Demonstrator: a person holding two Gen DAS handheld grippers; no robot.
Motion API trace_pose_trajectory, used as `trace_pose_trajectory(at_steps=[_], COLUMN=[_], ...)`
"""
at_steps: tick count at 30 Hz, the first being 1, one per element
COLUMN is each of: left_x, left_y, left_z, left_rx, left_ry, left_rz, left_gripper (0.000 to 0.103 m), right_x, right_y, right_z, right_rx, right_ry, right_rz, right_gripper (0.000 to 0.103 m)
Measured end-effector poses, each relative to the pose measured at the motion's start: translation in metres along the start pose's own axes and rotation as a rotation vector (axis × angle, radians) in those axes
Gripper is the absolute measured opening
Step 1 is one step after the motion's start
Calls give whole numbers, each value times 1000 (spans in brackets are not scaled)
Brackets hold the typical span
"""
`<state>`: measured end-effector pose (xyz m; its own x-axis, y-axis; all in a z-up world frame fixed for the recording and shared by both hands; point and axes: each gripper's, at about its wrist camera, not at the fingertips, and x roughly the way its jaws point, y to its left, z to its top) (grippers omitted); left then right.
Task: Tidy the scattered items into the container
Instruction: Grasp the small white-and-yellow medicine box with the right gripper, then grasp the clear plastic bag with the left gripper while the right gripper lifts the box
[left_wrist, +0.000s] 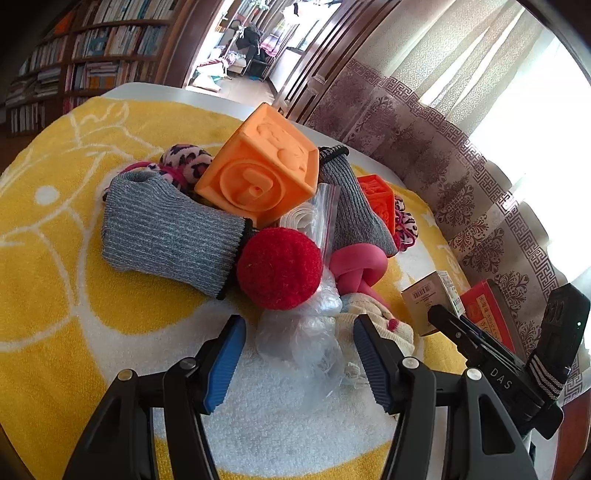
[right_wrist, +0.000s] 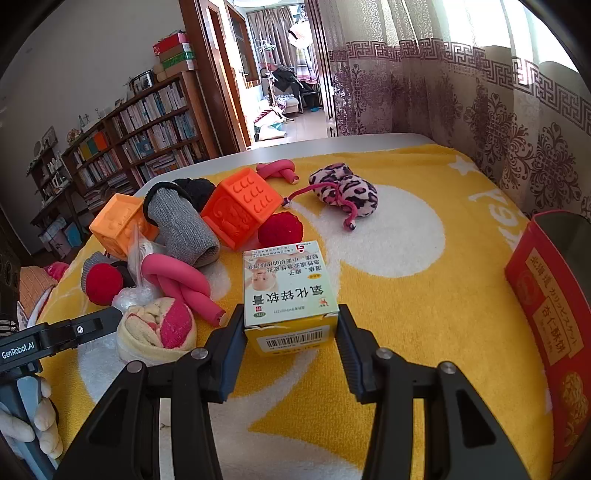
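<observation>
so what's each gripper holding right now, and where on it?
Right gripper: small medicine box, clamped across its near barcode end. Left gripper: straddles a clear plastic bag; grip unclear.

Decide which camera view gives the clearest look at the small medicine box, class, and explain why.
The right wrist view: the medicine box sits central between the right gripper pads, its printed top and barcode clear. The left wrist view shows only a small, plain side of it, partly behind that gripper.
</observation>
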<state>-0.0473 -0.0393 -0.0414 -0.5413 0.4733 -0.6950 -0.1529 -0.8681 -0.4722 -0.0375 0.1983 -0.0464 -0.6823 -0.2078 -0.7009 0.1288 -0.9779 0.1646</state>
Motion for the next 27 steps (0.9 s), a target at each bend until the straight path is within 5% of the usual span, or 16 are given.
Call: trace_pose_trajectory(at_steps=[6,12,25,27], left_x=[2,-8,-21,-18], left_y=[-6,11,-12,-12], left_z=[5,-1,-27,-25], left_rx=[15,-49,109,97], left_ry=[-28,-13,-3,-3], left_rz=[10,-71,23,37], left_gripper=[61,26,27,38], right_x=[0,-1,-3,-3], right_y=[-2,-4,-8,-7], right_z=[0,-1,0,0], right_rx=[8,19,38,36], right_ry=[0,-13,-19,-19], right_rz=[0,0,0,0], right_gripper=[50,50,50,50])
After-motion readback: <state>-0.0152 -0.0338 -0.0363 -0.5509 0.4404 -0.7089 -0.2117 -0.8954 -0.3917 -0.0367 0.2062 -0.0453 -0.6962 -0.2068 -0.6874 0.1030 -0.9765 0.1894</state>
